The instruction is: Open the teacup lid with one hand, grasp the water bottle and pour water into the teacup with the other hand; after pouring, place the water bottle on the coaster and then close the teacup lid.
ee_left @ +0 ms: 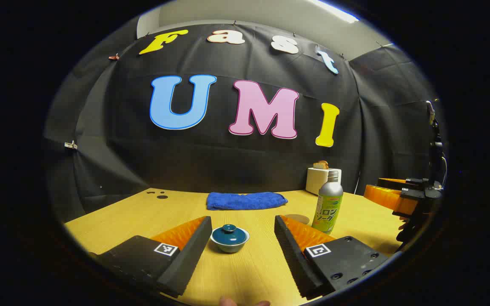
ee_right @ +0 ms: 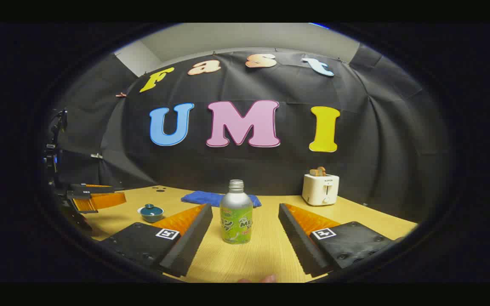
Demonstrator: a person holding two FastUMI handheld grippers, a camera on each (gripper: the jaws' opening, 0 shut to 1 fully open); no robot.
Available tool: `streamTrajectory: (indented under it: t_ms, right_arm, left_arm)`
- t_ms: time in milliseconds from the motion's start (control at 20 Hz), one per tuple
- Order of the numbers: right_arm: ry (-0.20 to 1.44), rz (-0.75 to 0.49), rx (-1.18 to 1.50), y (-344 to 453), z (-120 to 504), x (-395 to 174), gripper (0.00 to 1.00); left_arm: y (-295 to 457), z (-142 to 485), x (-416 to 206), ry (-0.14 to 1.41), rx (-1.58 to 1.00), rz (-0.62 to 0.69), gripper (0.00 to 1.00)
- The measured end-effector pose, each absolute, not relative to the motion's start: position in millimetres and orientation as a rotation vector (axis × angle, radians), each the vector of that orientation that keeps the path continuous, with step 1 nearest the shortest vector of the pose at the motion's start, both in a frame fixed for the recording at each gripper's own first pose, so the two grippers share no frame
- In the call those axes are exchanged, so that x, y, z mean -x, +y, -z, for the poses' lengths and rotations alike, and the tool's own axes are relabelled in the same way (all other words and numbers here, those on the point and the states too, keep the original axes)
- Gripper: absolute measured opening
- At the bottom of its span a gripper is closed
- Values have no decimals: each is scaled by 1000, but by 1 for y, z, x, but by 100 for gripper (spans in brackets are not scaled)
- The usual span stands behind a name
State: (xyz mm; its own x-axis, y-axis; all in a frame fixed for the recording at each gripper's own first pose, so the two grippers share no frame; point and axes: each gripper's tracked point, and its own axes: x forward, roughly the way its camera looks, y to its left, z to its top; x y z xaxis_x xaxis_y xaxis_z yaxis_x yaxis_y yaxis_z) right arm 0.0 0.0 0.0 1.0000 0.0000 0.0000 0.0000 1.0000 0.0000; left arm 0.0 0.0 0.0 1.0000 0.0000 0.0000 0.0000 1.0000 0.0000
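Desk [ee_left: 121, 212] carries everything. Water bottle [ee_right: 236, 212] stands upright right of teacup [ee_left: 229, 239], lid on. Left gripper [ee_left: 243, 246] jaws wide, lined up w/ teacup; right gripper [ee_right: 245, 242] jaws wide, facing bottle. Pinch lid knob centred, lift straight.

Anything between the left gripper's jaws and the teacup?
No. In the left gripper view, only bare table lies between the open left gripper and the lidded teacup.

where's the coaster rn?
In the left gripper view the coaster lies flat on the table, just left of the water bottle, right of and beyond the lidded teacup.
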Motion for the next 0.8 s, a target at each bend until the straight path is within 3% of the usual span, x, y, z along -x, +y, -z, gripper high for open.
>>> streamTrajectory:
  t_ms: [800]
  right_arm:
    - [-3, -24, 40, 1, 6, -2, 96]
  left_arm:
    - [-2, 8, -13, 28, -17, 7, 93]
